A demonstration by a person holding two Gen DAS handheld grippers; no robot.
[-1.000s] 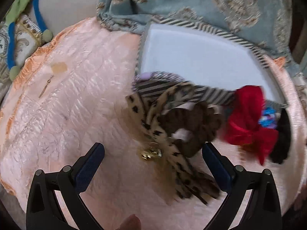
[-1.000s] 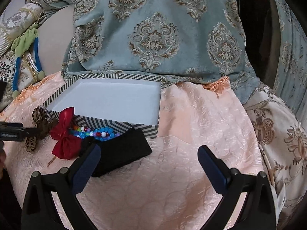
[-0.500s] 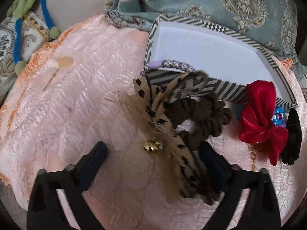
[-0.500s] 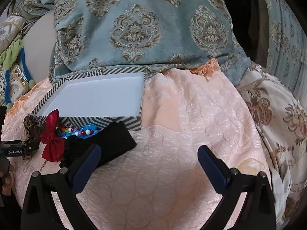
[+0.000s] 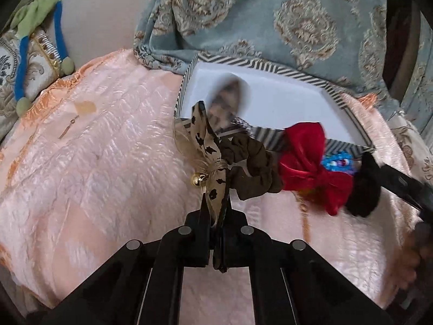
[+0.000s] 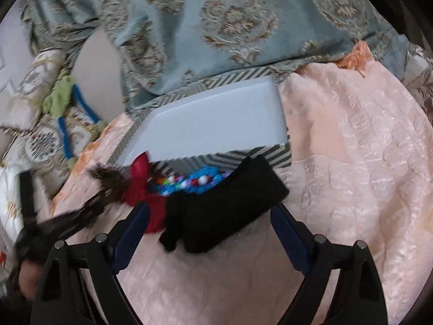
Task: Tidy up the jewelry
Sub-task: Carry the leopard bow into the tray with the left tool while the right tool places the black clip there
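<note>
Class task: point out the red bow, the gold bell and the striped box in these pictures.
red bow (image 5: 311, 162), left wrist view, on its upper loop
gold bell (image 5: 198, 179), left wrist view, on its round body
striped box (image 6: 216, 159), right wrist view, on its front wall

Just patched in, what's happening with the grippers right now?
The left gripper is shut on the leopard-print bow, lifting it in front of the striped box. The right gripper is open, poised around the black cloth. The red bow and the beads lie outside the box.
</note>
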